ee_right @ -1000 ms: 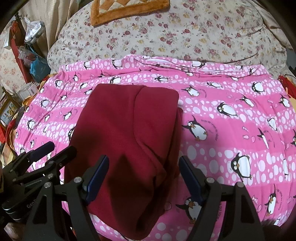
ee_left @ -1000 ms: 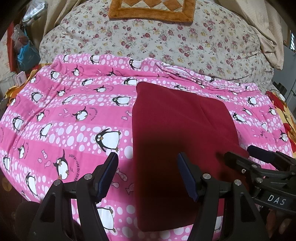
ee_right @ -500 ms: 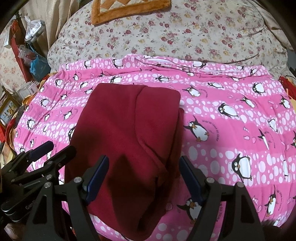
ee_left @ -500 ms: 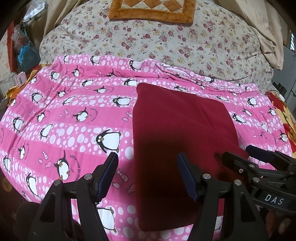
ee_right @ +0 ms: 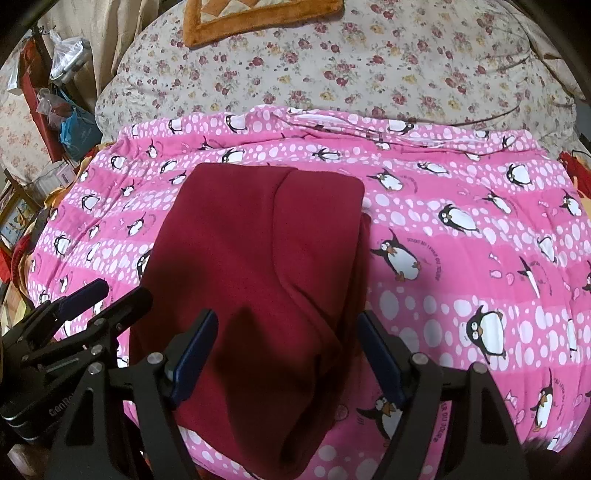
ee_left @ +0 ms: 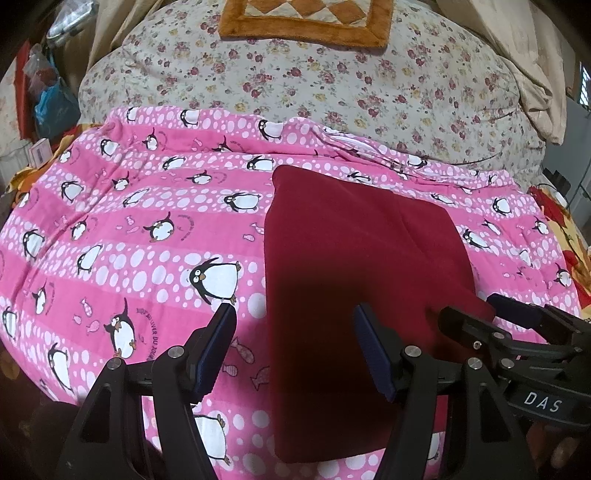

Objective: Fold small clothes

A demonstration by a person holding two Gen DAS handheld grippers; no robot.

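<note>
Garment (ee_left: 362,258), dark red and folded into a tidy rectangle, lies flat on the pink penguin sheet (ee_left: 147,229) right in front of us. Through the right wrist camera we see the same garment (ee_right: 258,266) with a curved seam running down its top layer and a second layer peeking out along its right edge.

We hold our left gripper (ee_left: 293,350) low over the near left edge of the garment, its blue-padded fingers (ee_left: 218,347) spread wide: one sits over the sheet, the other over the red fabric, and nothing is between them but air. We cannot tell whether either pad touches the cloth.

Our right gripper (ee_right: 286,354) hangs over the near end of the garment, fingers (ee_right: 194,347) likewise spread, straddling the fold and gripping nothing. Each gripper shows in the other's view: the right gripper (ee_left: 480,314) at the garment's right edge, the left gripper (ee_right: 107,291) at its left edge, both visibly apart at the tips.

Beyond the sheet (ee_right: 461,221) lies a floral quilt (ee_left: 332,85), and on it an orange-bordered patchwork mat (ee_left: 306,18). At far left we see plastic bags (ee_right: 70,122) and other clutter.
</note>
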